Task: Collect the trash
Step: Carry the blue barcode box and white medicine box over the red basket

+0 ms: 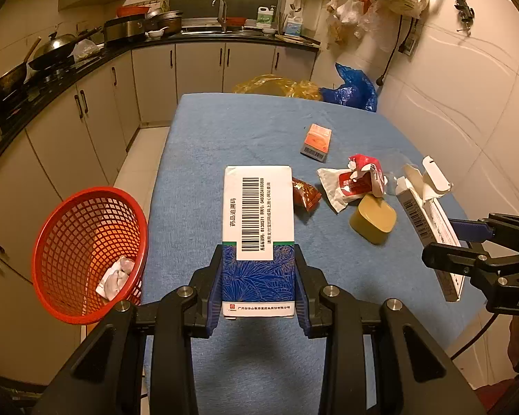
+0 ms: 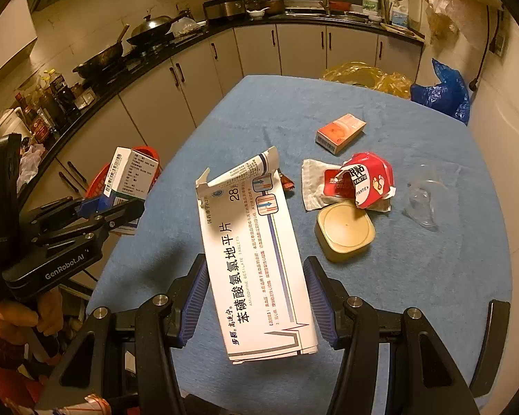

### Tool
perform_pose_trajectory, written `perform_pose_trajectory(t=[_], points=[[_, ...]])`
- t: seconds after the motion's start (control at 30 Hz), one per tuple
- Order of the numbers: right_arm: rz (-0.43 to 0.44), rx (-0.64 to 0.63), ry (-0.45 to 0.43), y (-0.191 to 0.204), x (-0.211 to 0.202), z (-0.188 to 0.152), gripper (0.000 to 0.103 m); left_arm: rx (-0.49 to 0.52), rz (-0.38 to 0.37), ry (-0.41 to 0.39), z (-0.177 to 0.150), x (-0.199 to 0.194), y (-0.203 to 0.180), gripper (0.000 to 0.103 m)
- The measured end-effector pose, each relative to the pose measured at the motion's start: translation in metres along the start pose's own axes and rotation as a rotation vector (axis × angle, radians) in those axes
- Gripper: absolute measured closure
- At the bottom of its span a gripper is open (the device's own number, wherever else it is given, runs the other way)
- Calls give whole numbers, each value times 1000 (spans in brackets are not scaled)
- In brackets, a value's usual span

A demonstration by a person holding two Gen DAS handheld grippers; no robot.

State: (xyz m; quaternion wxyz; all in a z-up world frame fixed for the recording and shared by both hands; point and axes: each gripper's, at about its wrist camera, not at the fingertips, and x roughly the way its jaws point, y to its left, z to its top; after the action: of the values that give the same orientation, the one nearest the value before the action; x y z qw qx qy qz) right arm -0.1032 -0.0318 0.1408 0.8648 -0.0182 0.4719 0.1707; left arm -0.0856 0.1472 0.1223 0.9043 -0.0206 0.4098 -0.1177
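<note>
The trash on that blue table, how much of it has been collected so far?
Done: one crumpled wrapper lies in the red basket. In hand: the left gripper clamps a blue box; the right gripper has a torn white box between its fingers. Left: orange box, red packet, yellow tub.

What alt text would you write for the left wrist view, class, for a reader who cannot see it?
The left tool grips a blue-and-white medicine box above a blue-covered table. A red mesh basket stands off the table's left edge; an orange box, torn wrappers and a tan tub lie on the cloth.
</note>
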Motion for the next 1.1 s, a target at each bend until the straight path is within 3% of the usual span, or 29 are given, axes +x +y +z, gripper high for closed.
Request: perform_pose_trajectory(t=[0.47,1.1], points=[[0,5,-9,10,1,2,43,2,3,-13,-1,-8,10,70],[56,-33,3,51,21,14,43,-71,111,-47,-1,-32,70,70]])
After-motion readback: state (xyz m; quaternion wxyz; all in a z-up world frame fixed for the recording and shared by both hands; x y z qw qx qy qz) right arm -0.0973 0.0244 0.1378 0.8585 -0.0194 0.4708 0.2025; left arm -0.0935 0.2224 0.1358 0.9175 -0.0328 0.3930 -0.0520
